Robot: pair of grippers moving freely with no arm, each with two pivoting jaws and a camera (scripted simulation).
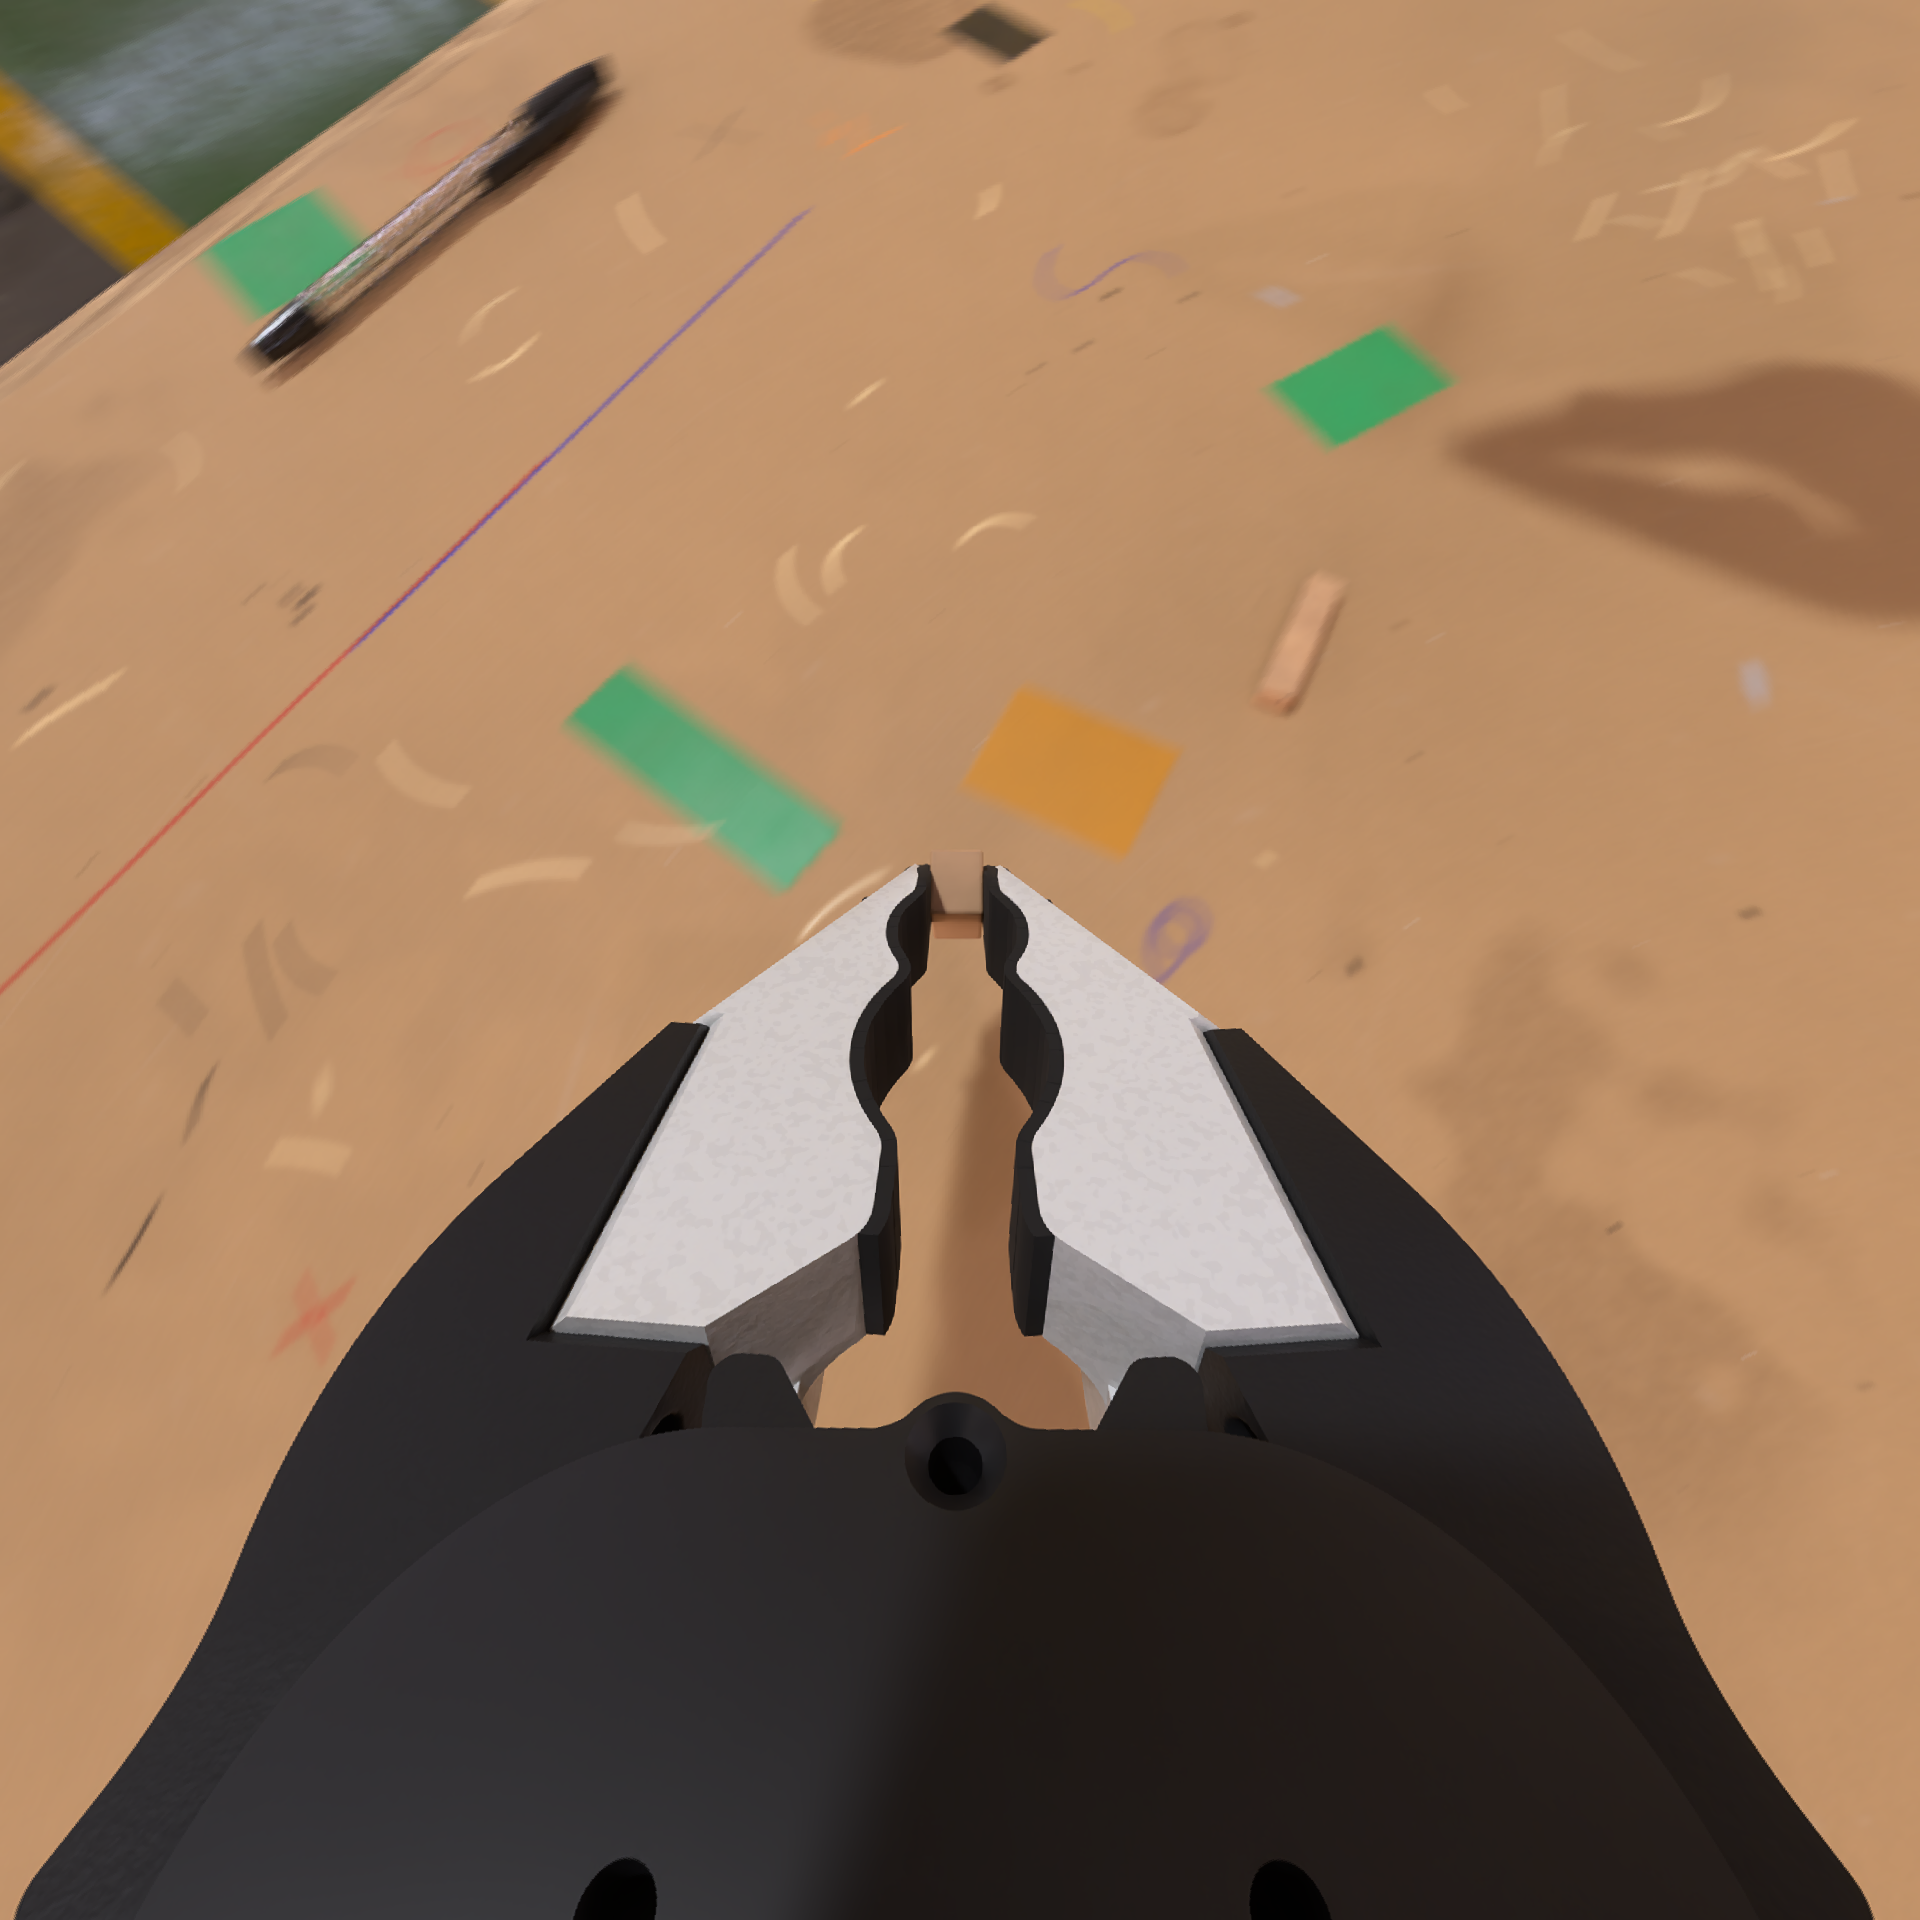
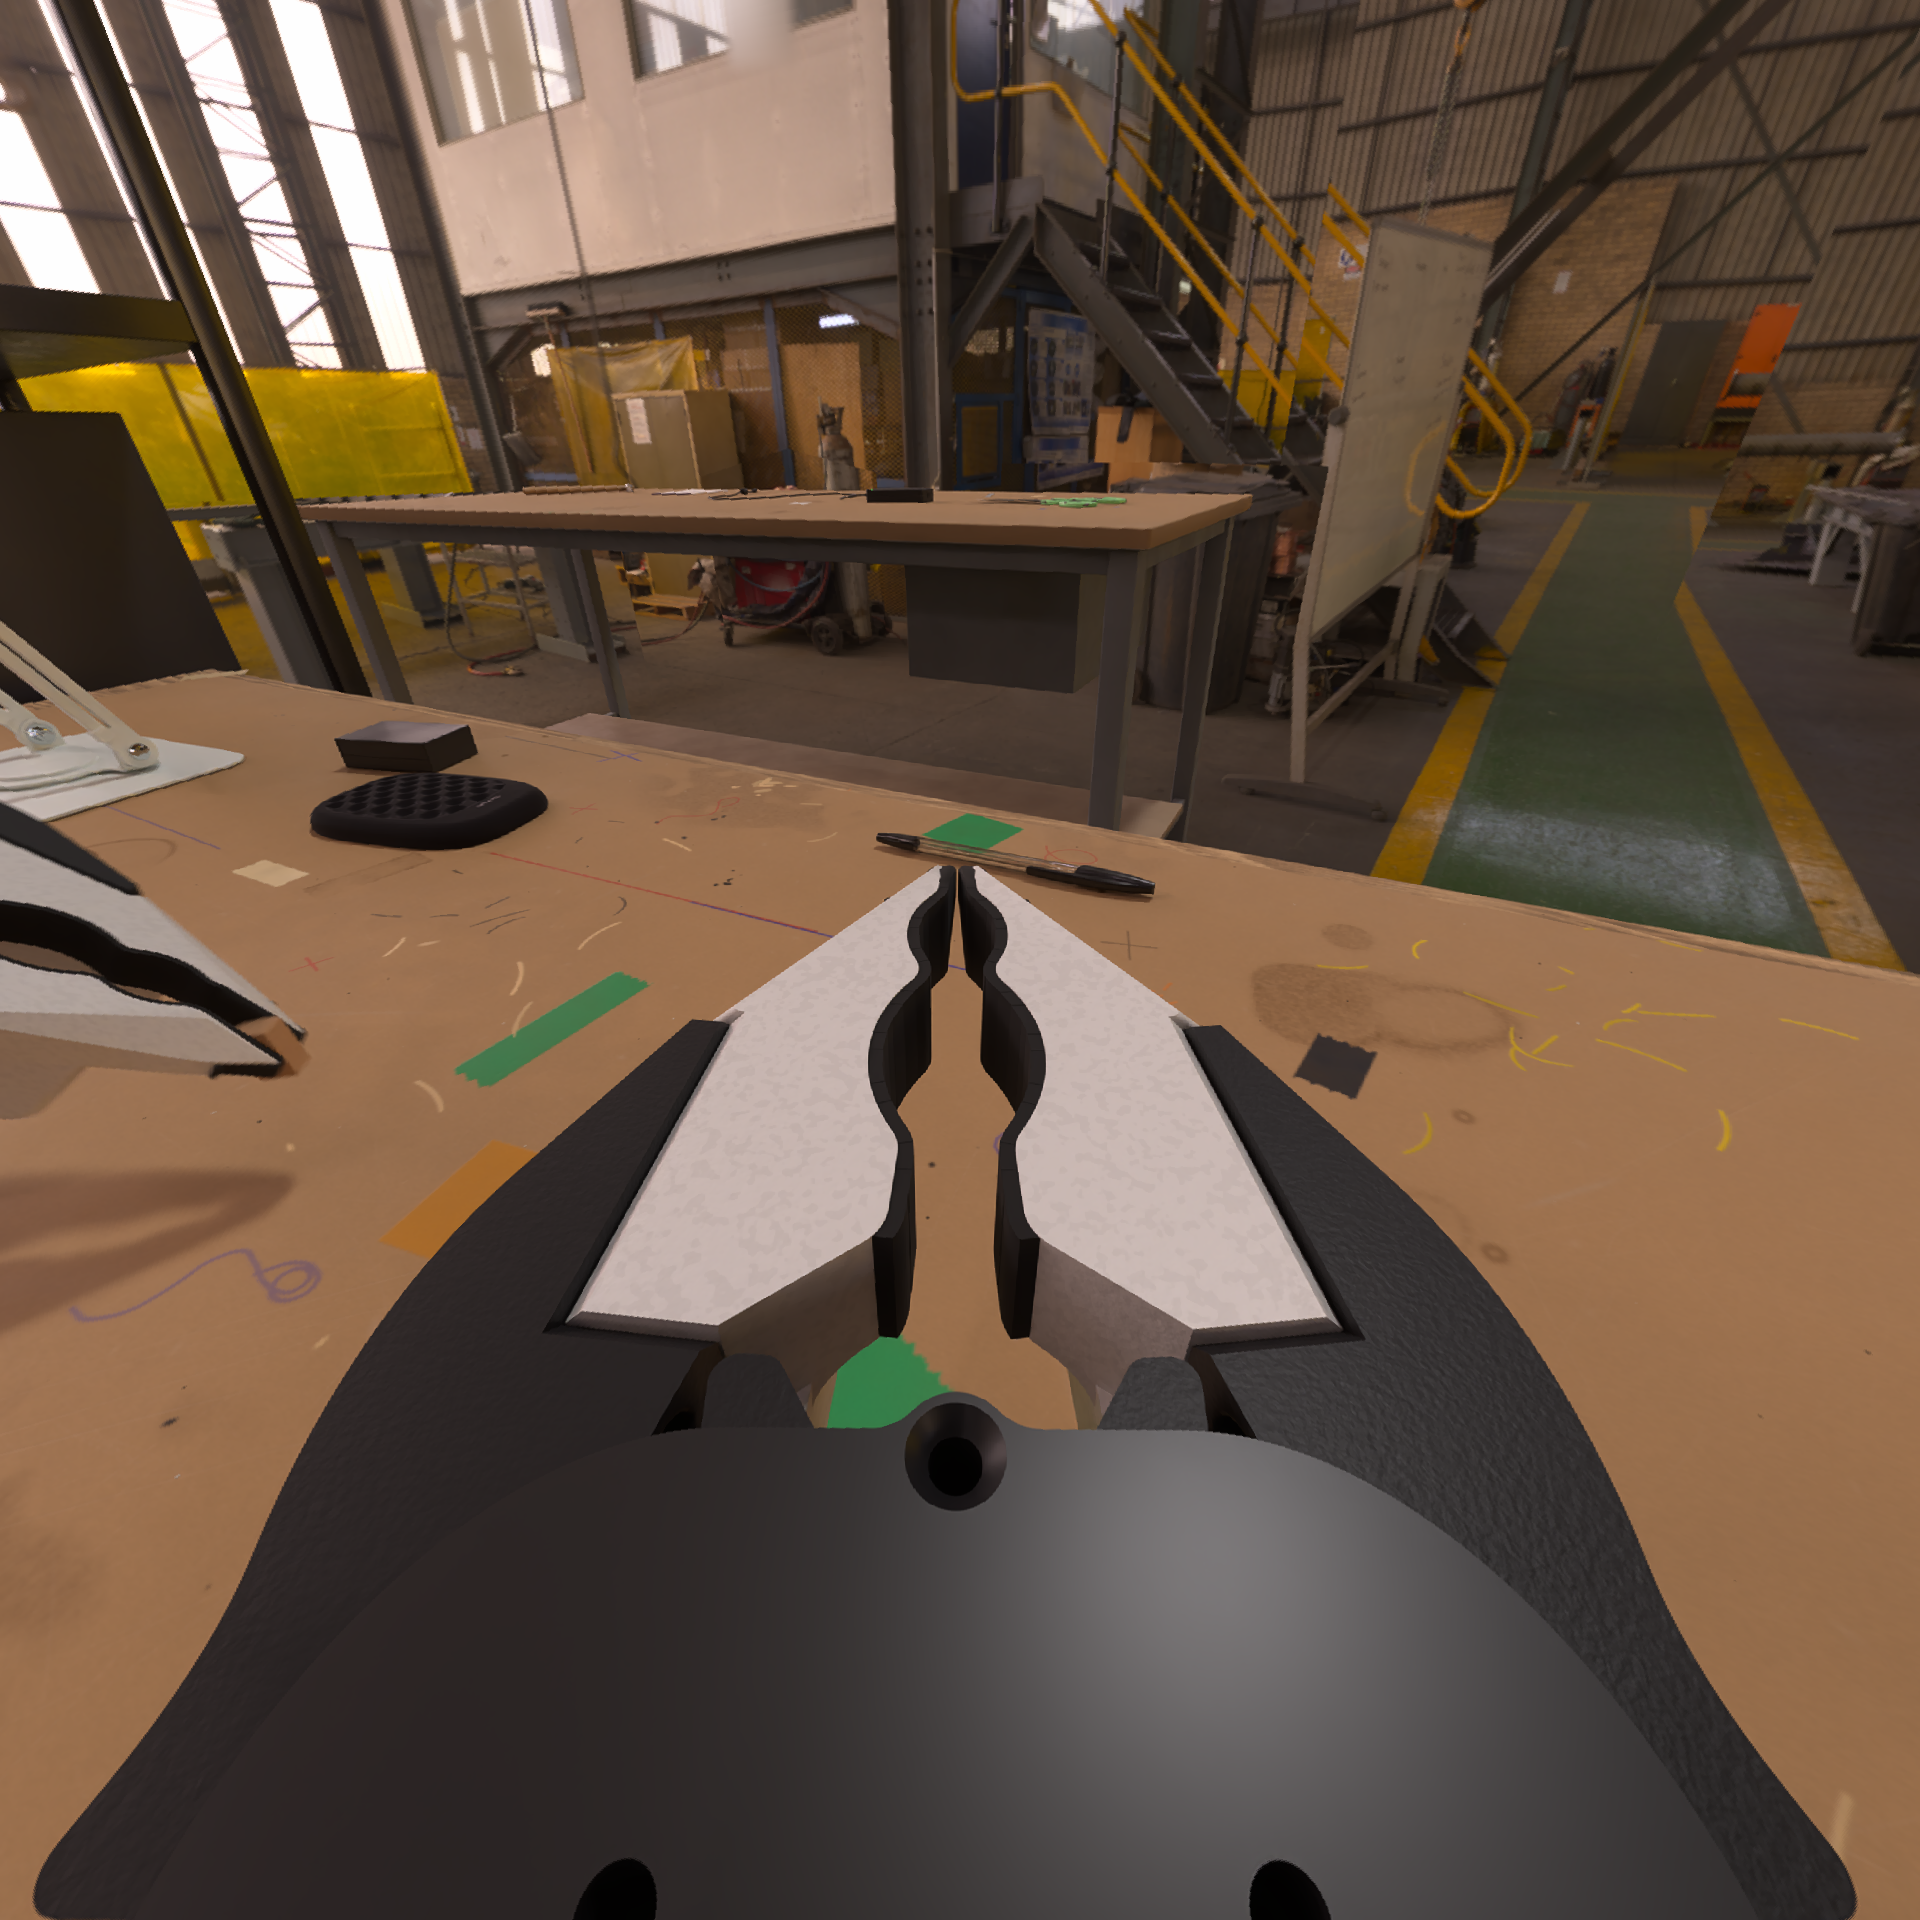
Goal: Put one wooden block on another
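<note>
Carrying a wooden block (image 1: 956, 891) pinched at the very tips, the left gripper (image 1: 956, 904) is nearly closed on it above the table (image 1: 1558, 1143), with the second block (image 1: 1299, 644) lying flat ahead and to the right. Best bet: line up over that block, lower square, release gently since the tip grip looks slippy. Right gripper (image 2: 956, 878) tips pressed together, empty, hovering near the pen (image 2: 1018, 862).
</note>
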